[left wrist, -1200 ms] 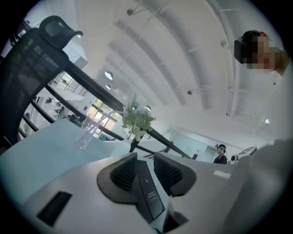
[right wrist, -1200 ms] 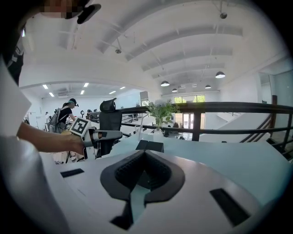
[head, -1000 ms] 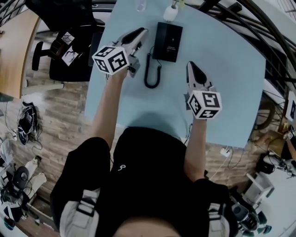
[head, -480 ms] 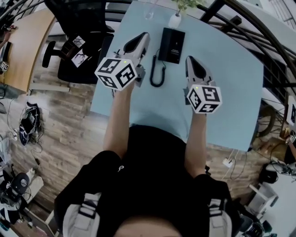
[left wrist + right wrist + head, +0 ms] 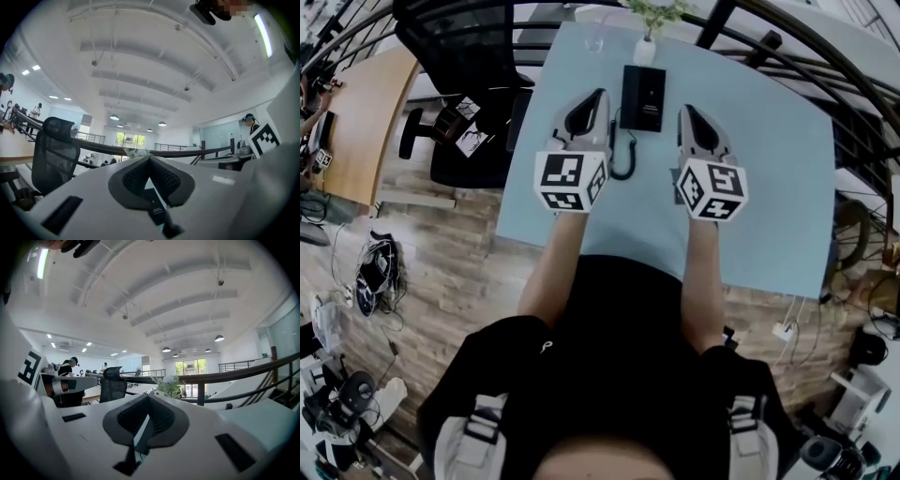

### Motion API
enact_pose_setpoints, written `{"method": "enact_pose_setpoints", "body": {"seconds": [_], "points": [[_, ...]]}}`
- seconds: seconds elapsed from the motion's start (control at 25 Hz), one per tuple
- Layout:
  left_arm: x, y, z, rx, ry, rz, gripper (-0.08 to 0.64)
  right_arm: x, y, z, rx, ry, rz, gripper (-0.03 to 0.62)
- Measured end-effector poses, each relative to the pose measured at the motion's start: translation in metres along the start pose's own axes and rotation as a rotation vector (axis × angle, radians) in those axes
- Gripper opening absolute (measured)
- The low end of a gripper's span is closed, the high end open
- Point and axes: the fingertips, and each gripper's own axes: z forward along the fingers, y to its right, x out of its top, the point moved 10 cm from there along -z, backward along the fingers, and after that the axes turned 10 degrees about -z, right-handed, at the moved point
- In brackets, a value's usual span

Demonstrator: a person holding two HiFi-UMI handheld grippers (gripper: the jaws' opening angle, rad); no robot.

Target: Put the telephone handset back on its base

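Note:
The black telephone (image 5: pixel 642 97) lies at the far middle of the light blue table (image 5: pixel 769 187); I cannot tell its handset from its base. Its coiled cord (image 5: pixel 624 161) loops toward me. My left gripper (image 5: pixel 599 93) is held above the table just left of the phone, jaws shut on nothing. In the left gripper view the left gripper (image 5: pixel 150 157) shows its pads meeting, with the phone (image 5: pixel 155 207) seen below them. My right gripper (image 5: pixel 686 110) hovers just right of the phone. The right gripper (image 5: pixel 148 396) is shut and empty in its own view.
A small white vase with a plant (image 5: pixel 646 45) and a clear glass (image 5: pixel 594 41) stand at the table's far edge. A black office chair (image 5: pixel 464 52) is off the table's left side. A dark railing (image 5: pixel 787 56) curves behind the table.
The left gripper has swung from a slant at the phone's left to point straight ahead beside it. Both grippers now sit side by side, nearer together.

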Motion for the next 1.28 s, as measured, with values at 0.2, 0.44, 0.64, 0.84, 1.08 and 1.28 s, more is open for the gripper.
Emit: {"method": "enact_pose_setpoints", "body": {"seconds": [0.2, 0.44, 0.64, 0.84, 1.08, 1.28], "points": [[-0.008, 0.005, -0.002, 0.039, -0.007, 0.002, -0.002, 0.000, 0.004, -0.012, -0.015, 0.007, -0.001, -0.006], [-0.011, 0.016, 0.002, 0.019, -0.023, 0.036, -0.002, -0.003, 0.010, -0.022, -0.017, 0.001, -0.001, -0.006], [-0.021, 0.022, 0.000, 0.000, -0.060, 0.063, -0.002, -0.008, 0.010, -0.024, -0.014, 0.003, 0.007, -0.006], [-0.022, 0.022, 0.004, -0.005, -0.067, 0.059, -0.002, -0.010, 0.011, -0.024, -0.010, 0.005, 0.004, -0.006], [-0.027, 0.018, 0.004, -0.008, -0.085, 0.044, -0.002, -0.012, 0.018, -0.023, -0.030, -0.003, 0.021, -0.006], [-0.031, 0.014, 0.003, -0.012, -0.090, 0.033, -0.002, -0.015, 0.016, -0.022, -0.038, -0.006, 0.017, -0.006]]}}
